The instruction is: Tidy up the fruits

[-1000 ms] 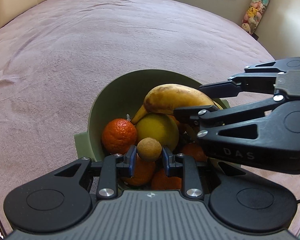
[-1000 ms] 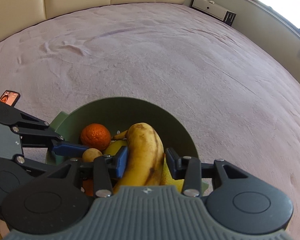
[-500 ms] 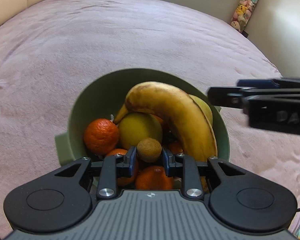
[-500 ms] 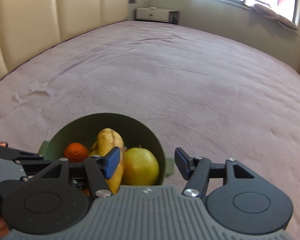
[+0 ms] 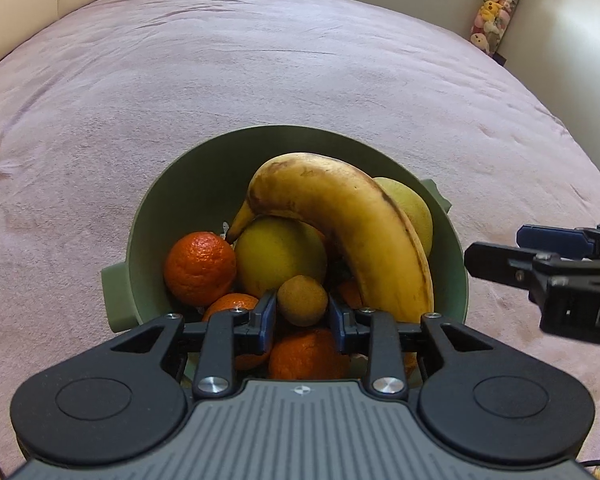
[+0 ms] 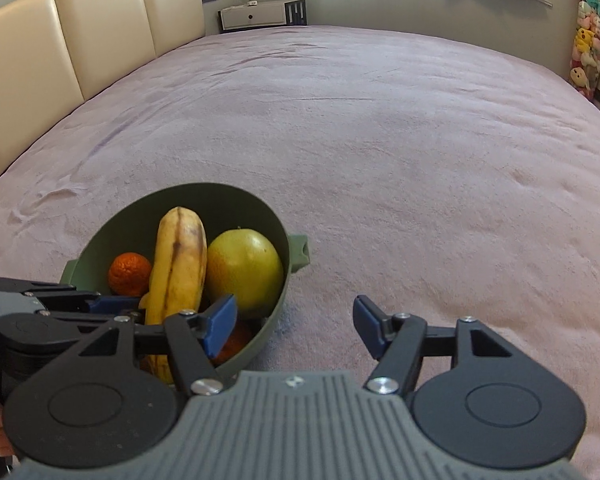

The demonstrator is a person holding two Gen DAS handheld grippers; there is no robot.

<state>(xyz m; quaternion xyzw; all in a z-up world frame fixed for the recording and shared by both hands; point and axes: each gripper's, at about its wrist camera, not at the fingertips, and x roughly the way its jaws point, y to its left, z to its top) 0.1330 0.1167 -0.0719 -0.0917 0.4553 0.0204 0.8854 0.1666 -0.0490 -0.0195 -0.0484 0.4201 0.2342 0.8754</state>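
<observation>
- Bed (image 6: 380, 140): a wide mauve plush cover carrying the green bowl; no other fruit shows on it in either view.
- Green bowl (image 5: 204, 184): a deep bowl with a small lug handle on each side, heaped with fruit to the rim.
- Banana (image 5: 356, 216): the largest fruit, yellow with brown bruising, arched over the pile and now lying free. One second ago the right gripper straddled it inside the bowl; the banana appears delivered.
- Right gripper (image 6: 294, 326): has drawn back to the right of the bowl, jaws wide apart and empty, over bare cover. It is judged free to fetch another fruit, if any remains.
- Pale yellow-green round fruits (image 5: 280, 260): one under the banana's arch, another behind it against the bowl's right wall.
- Mandarins (image 5: 200, 268): bright orange with pebbled skin; one at the bowl's left wall, others lower in the pile.
- Left gripper (image 5: 302, 316): at the bowl's near rim, blue pads flanking the small brown fruit. A sliver of gap shows on either side, where half a second ago they pressed it; release seems under way.
- Small brown fruit (image 5: 302, 300): round, matt and rough-skinned, resting atop the mandarins at the bowl's near side.
</observation>
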